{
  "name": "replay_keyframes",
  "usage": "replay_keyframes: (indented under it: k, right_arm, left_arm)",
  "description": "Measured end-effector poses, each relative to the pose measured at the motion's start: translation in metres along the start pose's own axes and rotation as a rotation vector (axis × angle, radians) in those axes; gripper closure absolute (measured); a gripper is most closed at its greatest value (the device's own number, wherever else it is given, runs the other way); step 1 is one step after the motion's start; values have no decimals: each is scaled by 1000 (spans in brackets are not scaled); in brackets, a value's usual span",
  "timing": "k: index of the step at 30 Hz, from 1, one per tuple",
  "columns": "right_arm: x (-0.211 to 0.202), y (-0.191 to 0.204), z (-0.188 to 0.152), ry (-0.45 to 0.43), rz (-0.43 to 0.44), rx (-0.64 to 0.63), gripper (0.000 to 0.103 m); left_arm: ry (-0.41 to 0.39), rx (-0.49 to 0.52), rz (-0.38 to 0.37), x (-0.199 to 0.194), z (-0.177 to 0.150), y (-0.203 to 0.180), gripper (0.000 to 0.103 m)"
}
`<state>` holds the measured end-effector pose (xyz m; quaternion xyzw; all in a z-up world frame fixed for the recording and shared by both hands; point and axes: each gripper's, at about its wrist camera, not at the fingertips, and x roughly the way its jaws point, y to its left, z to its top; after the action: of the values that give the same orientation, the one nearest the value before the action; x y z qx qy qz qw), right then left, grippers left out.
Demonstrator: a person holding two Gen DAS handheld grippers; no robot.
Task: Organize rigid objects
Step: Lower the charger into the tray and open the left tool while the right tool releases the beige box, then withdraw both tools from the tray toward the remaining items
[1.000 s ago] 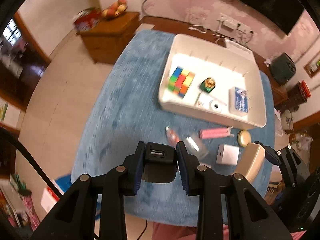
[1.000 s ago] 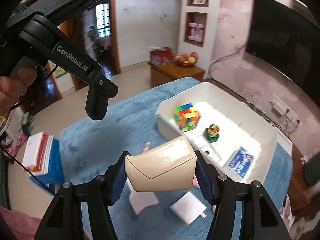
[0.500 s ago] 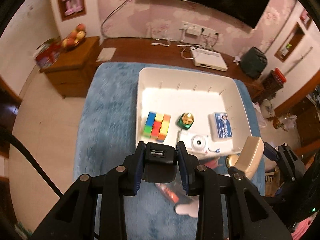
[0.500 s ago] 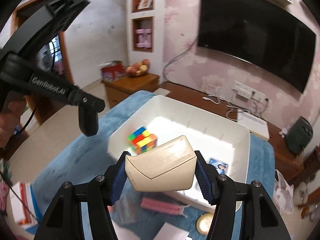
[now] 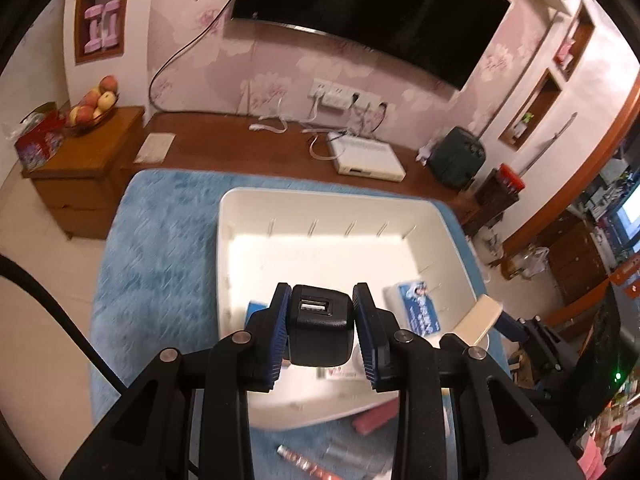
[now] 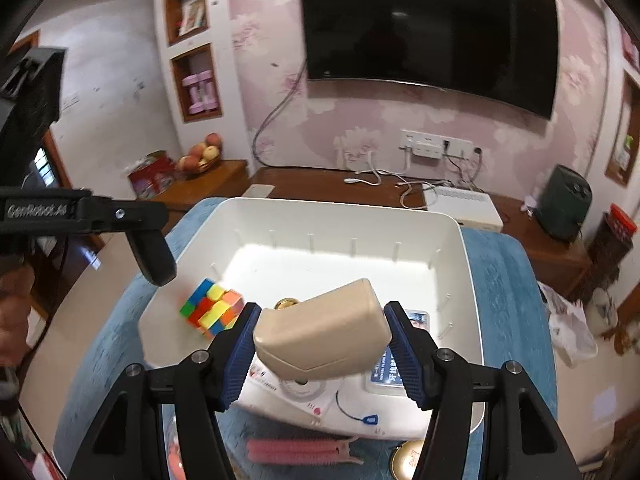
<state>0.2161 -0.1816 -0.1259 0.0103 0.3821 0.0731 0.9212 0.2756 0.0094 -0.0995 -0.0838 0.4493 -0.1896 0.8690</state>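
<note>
- The left gripper [image 5: 320,322] is pinching a black charger [image 5: 320,330] tight between its blue pads. It hangs over the near part of the white bin [image 5: 248,204].
- The right gripper [image 6: 322,344] is pinching a tan case [image 6: 324,332], tilted, also over the bin's near part.
- This looks like the carrying step: both things are up in the air, not set down yet.
- Already in the bin: a color cube [image 6: 212,307], a white camera [image 6: 296,394] and a blue box [image 5: 420,308].
- Next, each hand should go down to a bare spot on the bin floor, then let go.
- A pink clip [image 6: 296,451] and a round gold tin [image 6: 410,458] wait on the blue rug [image 5: 160,248].
</note>
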Motion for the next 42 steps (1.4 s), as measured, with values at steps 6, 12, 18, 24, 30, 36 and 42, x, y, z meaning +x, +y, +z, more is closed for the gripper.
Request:
replay_keyframes:
  k: [6, 12, 18, 24, 30, 36, 42]
  right_arm:
    - [9, -4, 3, -5, -32, 33, 40]
    - [-3, -1, 9, -25, -53, 48, 26]
    - [-33, 3, 17, -36, -66, 70, 21]
    - [-76, 2, 24, -73, -79, 74, 19]
    - [-111, -4, 17, -103, -63, 125, 19]
    - [-133, -14, -4, -103, -19, 194, 19]
    - [-157, -29, -30, -102, 7, 254, 19]
  left_arm:
    - [-50, -16, -64, 9, 1, 3, 69]
    - [-68, 52, -62, 7, 1, -5, 69]
    - [-103, 43, -49, -19, 3, -4, 51]
    - [-158, 4, 16, -52, -11, -1, 24]
    - [-135, 33, 65, -80, -36, -9, 24]
    - [-120, -2, 125, -104, -69, -10, 22]
    - [-108, -38, 170, -123, -101, -20, 22]
